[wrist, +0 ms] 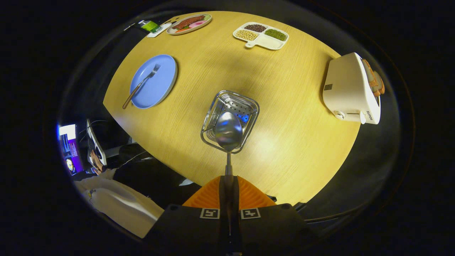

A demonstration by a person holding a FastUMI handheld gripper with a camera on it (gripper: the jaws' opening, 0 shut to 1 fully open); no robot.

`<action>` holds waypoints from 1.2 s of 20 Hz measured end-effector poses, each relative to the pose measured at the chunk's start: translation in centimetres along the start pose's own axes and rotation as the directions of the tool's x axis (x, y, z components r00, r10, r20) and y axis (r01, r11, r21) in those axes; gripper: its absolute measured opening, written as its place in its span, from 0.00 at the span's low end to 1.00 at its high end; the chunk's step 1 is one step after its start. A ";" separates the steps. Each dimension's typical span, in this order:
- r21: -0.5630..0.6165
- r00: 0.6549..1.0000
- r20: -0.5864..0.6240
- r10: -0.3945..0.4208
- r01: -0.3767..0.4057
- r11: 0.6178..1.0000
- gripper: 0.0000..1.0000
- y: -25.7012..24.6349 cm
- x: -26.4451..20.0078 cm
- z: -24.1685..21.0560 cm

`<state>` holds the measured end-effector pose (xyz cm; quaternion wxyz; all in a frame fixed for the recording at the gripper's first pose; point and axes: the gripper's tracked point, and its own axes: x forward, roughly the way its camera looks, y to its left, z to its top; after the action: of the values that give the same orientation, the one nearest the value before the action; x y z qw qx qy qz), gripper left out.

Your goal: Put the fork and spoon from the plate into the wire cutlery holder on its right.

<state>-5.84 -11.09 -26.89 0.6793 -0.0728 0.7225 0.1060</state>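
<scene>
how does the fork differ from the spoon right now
The wooden-handled metal fork lies flat on the round blue plate, untouched; the shiny metal spoon is gripped by its handle in the tool, whose fingers are shut on it. The fork sits far from the wire cutlery holder; the spoon's bowl hangs over it. Both are cutlery.

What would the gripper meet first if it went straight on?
Probably the holder: the gripper, shut on the spoon, points at it, bowl over its opening. Depth is unclear.
</scene>
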 end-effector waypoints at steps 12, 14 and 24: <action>-0.017 0.998 -0.057 -0.017 0.016 1.000 0.13 -0.2 1.2 3.9; -0.010 1.000 -0.007 -0.030 0.030 1.000 0.22 -0.7 0.6 5.4; 0.001 0.981 0.188 0.052 -0.053 0.999 0.97 2.9 -3.0 6.0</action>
<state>-0.52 -6.88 -24.11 0.7418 -0.0414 0.6570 0.1280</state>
